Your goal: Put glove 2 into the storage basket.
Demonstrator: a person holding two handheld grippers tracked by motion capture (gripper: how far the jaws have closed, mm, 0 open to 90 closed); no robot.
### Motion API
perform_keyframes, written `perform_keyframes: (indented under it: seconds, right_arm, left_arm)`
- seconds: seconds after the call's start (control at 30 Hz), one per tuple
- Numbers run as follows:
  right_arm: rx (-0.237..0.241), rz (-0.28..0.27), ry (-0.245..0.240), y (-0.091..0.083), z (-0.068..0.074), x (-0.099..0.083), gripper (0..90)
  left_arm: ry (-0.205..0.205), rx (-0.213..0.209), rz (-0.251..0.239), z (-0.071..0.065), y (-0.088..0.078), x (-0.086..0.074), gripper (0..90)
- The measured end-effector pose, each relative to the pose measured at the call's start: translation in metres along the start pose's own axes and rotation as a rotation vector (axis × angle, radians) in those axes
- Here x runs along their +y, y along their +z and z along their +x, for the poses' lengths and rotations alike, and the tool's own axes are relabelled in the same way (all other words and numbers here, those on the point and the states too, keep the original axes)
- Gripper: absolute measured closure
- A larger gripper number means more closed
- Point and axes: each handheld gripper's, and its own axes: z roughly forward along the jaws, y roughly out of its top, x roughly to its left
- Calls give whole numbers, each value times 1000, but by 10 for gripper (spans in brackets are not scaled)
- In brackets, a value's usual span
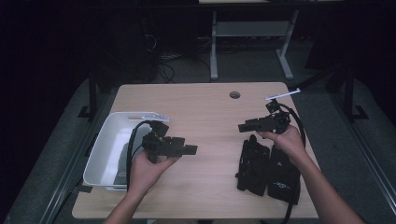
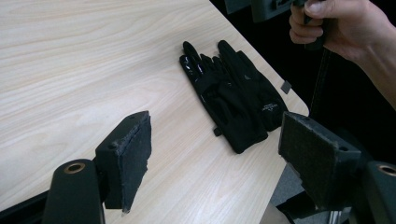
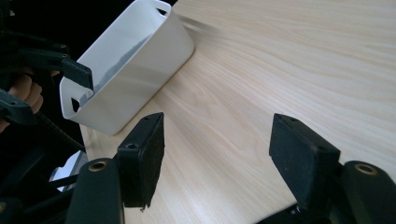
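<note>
Seen from above: a pale wooden table (image 1: 205, 107) with a small round hole (image 1: 235, 94) near its far edge at about one o'clock. At nine o'clock, hanging slightly over the left edge, a white tub (image 1: 105, 140), with something dark inside, too dim to tell what. At about four o'clock, near the right front corner, a pair of black gloves (image 1: 266, 170), flat on the wood, side by side and touching, fingers pointing toward twelve o'clock. Left gripper (image 1: 189, 150) held in the left hand (image 1: 147, 168) just beside the tub, at about seven o'clock, raised off the table, jaws aimed toward three o'clock; in the left gripper view (image 2: 215, 154) jaws standing wide, nothing between the pads, gloves (image 2: 233, 98) lying well beyond them toward one o'clock, untouched. Right gripper (image 1: 243, 127) held in the right hand (image 1: 285, 140) just above the fingertips of the gloves, at about three o'clock, jaws aimed toward nine o'clock; in the right gripper view (image 3: 217, 158) jaws likewise wide, holding nothing, only bare wood between the pads, the tub (image 3: 135, 70) at eleven o'clock across the table. Both grippers facing each other over the middle of the table, well apart. A cable (image 1: 130, 149) trailing from the left gripper down past the tub.
</note>
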Motion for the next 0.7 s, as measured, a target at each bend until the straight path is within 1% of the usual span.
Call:
perform_keyframes:
  seconds: [0.03, 0.17, 0.2, 0.43, 0.47, 0.53, 0.57, 0.6, 0.7]
  right_arm:
    - [-4, 2, -1, -1, -2, -2, 351]
    - [-15, 3, 15, -6, -6, -9, 351]
    - [-18, 0, 9, -6, -8, -10, 351]
    - [-40, 8, 12, -13, -12, -20, 348]
    - [-42, 5, 5, -14, -13, -21, 348]
    - [-52, 9, 11, -17, -14, -25, 348]
    - [-55, 14, 22, -18, -14, -26, 348]
    - [-59, 11, 15, -19, -15, -28, 348]
    - [-67, 9, 20, -24, -17, -33, 348]
  left_arm:
    - [-6, -1, -1, -1, 2, 0, 252]
    - [7, -8, 12, -3, 10, 1, 252]
    - [9, -11, 13, -4, 12, 1, 252]
    - [16, -24, 23, -8, 26, 2, 252]
    - [18, -29, 25, -8, 28, 2, 252]
    - [19, -29, 26, -9, 31, 2, 252]
    - [21, -29, 29, -10, 33, 2, 251]
    - [28, -31, 32, -10, 35, 2, 251]
    - [31, -34, 41, -13, 41, 2, 250]
